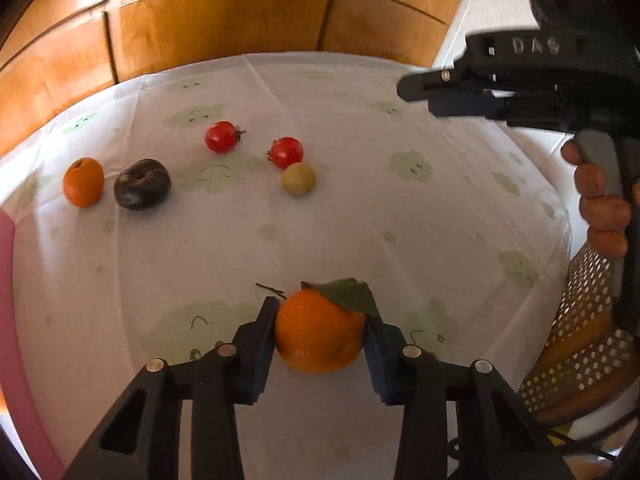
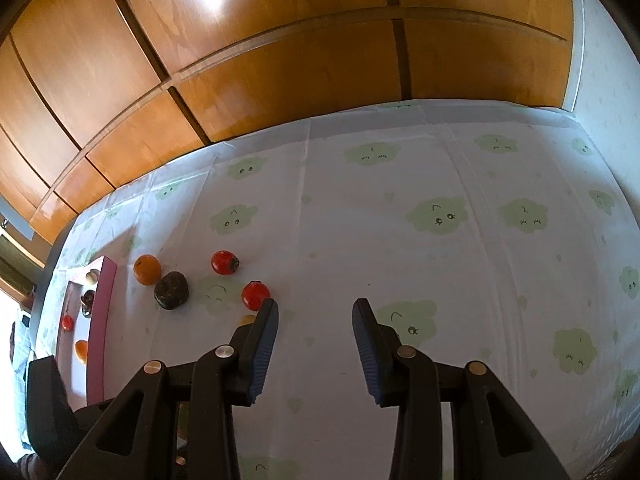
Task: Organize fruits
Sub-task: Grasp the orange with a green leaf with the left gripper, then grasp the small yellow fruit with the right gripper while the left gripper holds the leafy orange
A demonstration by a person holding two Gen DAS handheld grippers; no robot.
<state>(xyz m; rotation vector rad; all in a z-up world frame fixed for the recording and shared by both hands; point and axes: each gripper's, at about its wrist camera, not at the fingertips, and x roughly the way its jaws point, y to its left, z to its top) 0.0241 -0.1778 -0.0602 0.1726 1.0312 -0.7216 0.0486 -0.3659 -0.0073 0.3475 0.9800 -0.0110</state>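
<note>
**A:** What is held by the left gripper (image 1: 320,320)?

**B:** An orange with a green leaf (image 1: 318,336) is clamped between its two fingers, one pad pressed against each side of the fruit. The orange is seen against the white tablecloth with pale green clouds (image 1: 360,208); whether it is resting on the cloth or lifted just off it cannot be told.

**A:** What is found beyond that gripper?

**B:** Further ahead and to its left, a smaller orange (image 1: 83,182) is seen just beside a dark plum (image 1: 142,184). Ahead of the fingers, two red tomatoes (image 1: 221,136) (image 1: 286,152) are set apart from each other, and a small yellowish round fruit (image 1: 298,178) is placed against the nearer one. A pink tray edge (image 1: 12,300) is glimpsed at the far left.

**A:** And the right gripper (image 2: 316,320)?

**B:** Its fingers are spread apart, with nothing held between them, and it is raised above the cloth. From the left wrist view it is seen high to the right, gripped by a hand (image 1: 600,204). To its left, the pink tray (image 2: 102,320) is seen with several small fruits already inside. Wooden cabinet doors (image 2: 280,60) are seen behind the table.
</note>
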